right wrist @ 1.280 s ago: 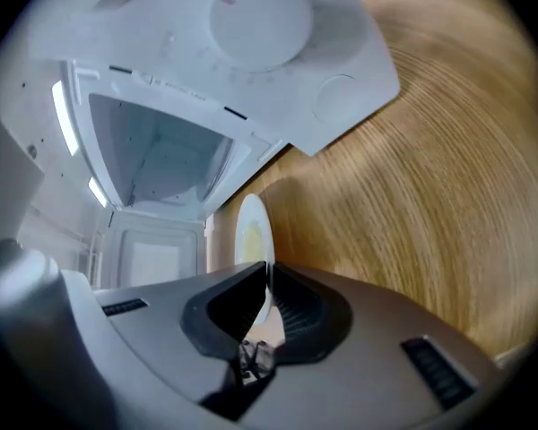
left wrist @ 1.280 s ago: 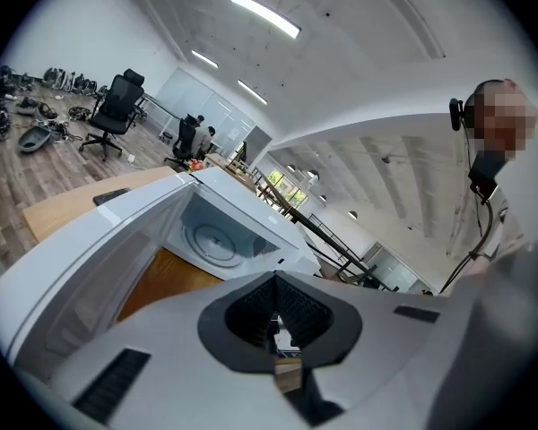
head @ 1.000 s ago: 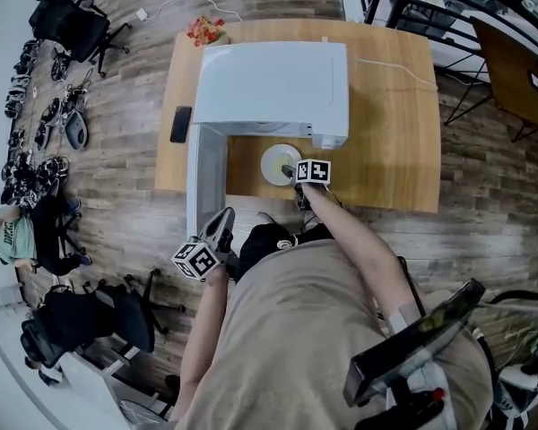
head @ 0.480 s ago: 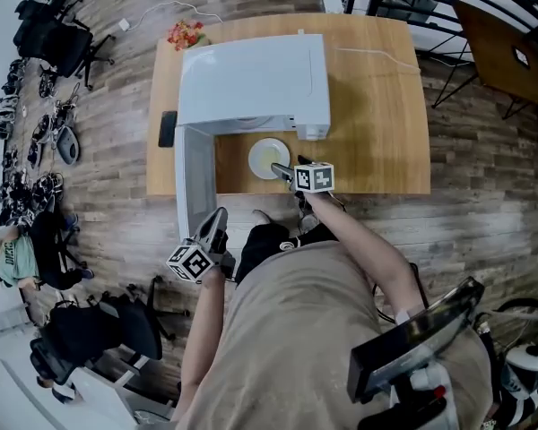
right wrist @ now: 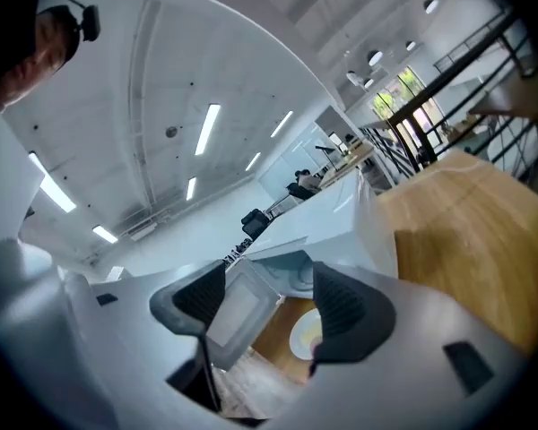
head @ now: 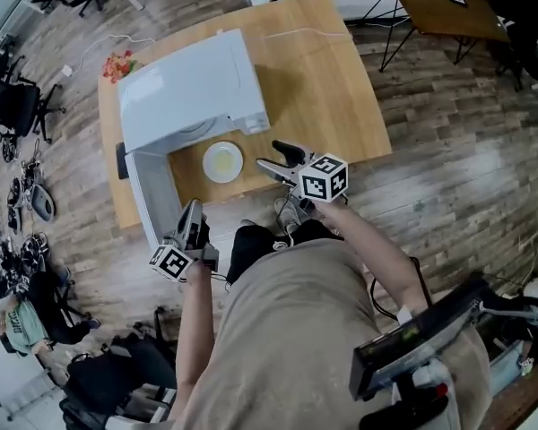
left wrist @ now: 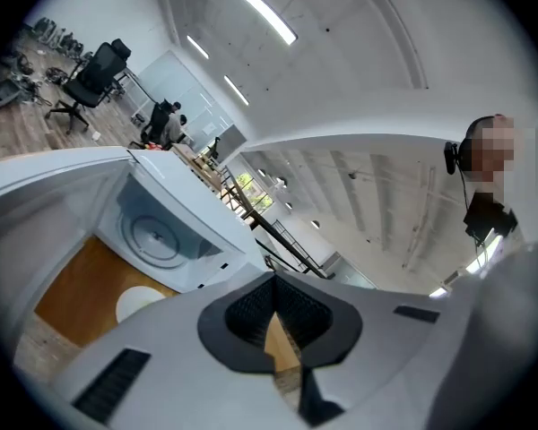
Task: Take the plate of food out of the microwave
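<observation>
A white plate with pale yellow food lies on the wooden table, just in front of the white microwave. The microwave door stands swung open toward me. My right gripper hovers to the right of the plate, clear of it; its jaws are closing and nothing is between them. In the right gripper view the plate shows beyond the gripper. My left gripper is held low by the door's outer end, shut and holding nothing. The left gripper view shows the plate below the open cavity.
A red bunch lies at the table's back left corner and a black object hangs at its left edge. A cable runs across the back. Office chairs stand on the floor to the left.
My right gripper has drawn back from the plate and risen toward me. The plate stays on the table. My head has turned, so the table looks rotated. The left gripper has hardly moved.
</observation>
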Demonstrator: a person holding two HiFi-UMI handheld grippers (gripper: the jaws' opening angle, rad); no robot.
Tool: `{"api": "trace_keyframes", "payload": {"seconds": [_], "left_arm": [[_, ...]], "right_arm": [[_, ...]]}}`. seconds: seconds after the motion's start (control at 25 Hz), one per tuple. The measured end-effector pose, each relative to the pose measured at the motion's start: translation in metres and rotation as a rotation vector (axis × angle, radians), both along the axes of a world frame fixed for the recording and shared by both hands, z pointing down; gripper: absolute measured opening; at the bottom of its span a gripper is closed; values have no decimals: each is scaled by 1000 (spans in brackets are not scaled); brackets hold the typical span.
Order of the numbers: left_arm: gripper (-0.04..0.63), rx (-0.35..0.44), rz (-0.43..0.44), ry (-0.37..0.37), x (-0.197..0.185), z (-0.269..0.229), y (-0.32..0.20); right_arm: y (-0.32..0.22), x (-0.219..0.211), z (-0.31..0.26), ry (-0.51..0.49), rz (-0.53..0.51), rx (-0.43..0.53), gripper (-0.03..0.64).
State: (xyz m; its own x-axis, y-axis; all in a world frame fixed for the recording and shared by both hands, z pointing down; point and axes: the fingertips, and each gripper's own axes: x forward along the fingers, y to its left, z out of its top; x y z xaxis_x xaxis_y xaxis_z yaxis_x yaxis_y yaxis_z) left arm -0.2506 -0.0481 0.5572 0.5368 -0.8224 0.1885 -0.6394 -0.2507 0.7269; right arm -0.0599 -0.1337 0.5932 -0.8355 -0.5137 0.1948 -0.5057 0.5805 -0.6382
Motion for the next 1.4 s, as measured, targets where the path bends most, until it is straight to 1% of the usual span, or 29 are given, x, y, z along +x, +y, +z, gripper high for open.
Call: {"api": "trace_keyframes", "payload": {"seconds": [0.04,0.08,0.12,0.24,0.36,0.48,0.6,0.64,0.68,0.72,0.88,1.08,1.16,1.28,1.4], "left_arm": [[3,15,21,0,7,-7,-2],[3,31,45,1,15,-13,-5],[3,49,71,2,22,-21,-7],[3,109,150,1,37,-46,-16],[2,164,225,11,49,-66,-24],[3,205,281,31,57,-81,-18],[3,232,286,25,45,-97,8],[3,239,282,26,40,-101,16],[3,242,278,33,36,-104,23],[3,242,275,44,33,-105,30],[3,218,276,71,25,-89,62],[3,168,247,77,5,-52,119],[3,142,231,71,0,-43,134],[3,118,212,49,1,-37,145],[3,99,183,-2,1,-32,158]], "right_arm": [[4,9,-14,20,4,50,314],[9,18,-28,41,12,104,292],[13,27,-43,63,26,158,285],[22,51,-90,104,99,289,285],[34,75,-128,128,207,374,285],[57,100,-153,162,313,417,285],[93,106,-175,153,365,423,284],[105,108,-182,145,378,424,261],[116,110,-187,136,393,424,217],[125,113,-191,132,410,422,202],[165,125,-188,163,468,382,201],[233,121,-163,205,483,324,201],[249,124,-152,204,491,294,201],[252,131,-142,187,498,272,201],[256,133,-133,167,482,260,201]]}}
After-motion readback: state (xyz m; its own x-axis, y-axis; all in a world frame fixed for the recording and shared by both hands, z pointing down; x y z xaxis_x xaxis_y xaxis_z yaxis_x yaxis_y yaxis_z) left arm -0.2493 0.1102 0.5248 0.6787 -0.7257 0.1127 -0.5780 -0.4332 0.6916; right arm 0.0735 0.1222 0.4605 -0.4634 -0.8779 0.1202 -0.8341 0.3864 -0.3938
